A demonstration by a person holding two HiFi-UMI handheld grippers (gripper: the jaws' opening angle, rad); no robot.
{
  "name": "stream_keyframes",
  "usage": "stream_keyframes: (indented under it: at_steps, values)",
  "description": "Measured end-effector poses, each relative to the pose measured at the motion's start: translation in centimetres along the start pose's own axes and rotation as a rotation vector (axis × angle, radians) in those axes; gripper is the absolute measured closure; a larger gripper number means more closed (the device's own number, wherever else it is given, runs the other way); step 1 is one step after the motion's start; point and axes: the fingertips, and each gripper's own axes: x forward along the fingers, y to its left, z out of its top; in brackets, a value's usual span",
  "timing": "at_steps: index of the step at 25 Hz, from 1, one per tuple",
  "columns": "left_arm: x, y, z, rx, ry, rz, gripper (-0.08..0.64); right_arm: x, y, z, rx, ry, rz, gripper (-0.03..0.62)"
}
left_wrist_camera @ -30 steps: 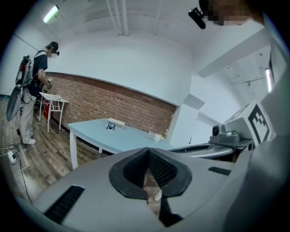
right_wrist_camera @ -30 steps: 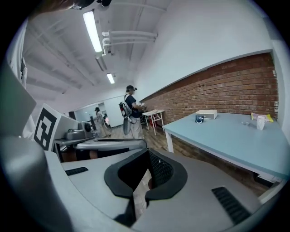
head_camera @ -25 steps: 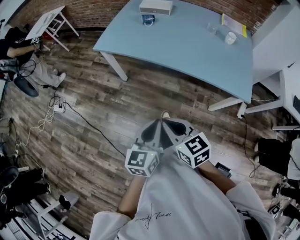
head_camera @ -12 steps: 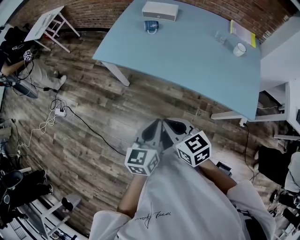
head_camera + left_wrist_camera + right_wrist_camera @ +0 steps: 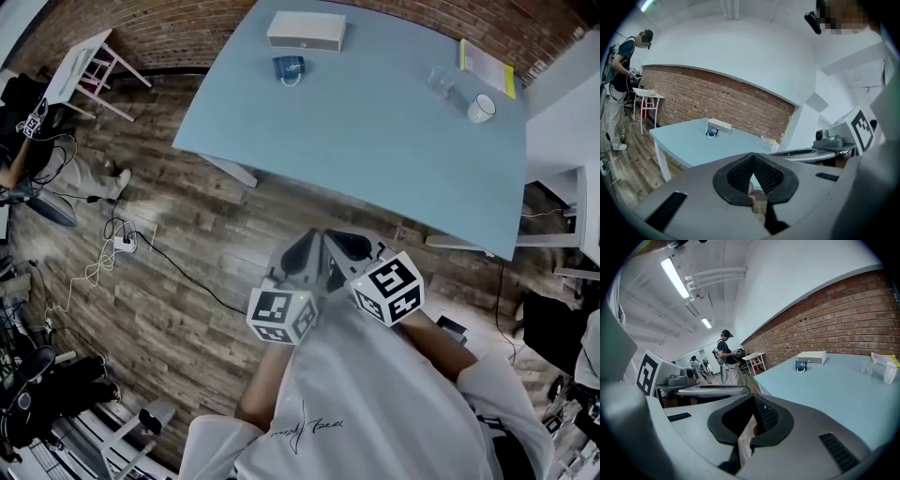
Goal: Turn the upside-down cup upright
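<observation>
The left gripper is pressed shut. Its two dark pads meet at the tip, and there is nothing between them. The right gripper is pressed shut too, and it is not holding anything either. Both grippers are held close to the person's white shirt. Their tips lean in toward each other and point at the table. Each one has a cube with black and white squares on it, the left cube and the right cube.

Under the grippers is a brown wood floor. The grippers are over the floor, well away from the things on the table.

Ahead is a big light blue table with white legs. The blue cup stands on the far side of it, just in front of a flat white box. It is too small to tell which way up it is. Far off to the right on the same table are a clear glass and a white cup with its open top up. A paper with a yellow edge lies just behind them.

A red brick wall runs behind the table. A little white table is off to the left. Another person stands far away by the wall.
</observation>
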Motion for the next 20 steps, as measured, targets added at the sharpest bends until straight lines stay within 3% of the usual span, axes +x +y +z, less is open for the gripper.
stream_keyframes:
  at_steps: [20]
  values:
    - [6.2, 1.6, 2.8, -0.003, 0.025, -0.027, 0.552, 2.9, -5.9, 3.4, 0.002, -0.030, -0.024, 0.571]
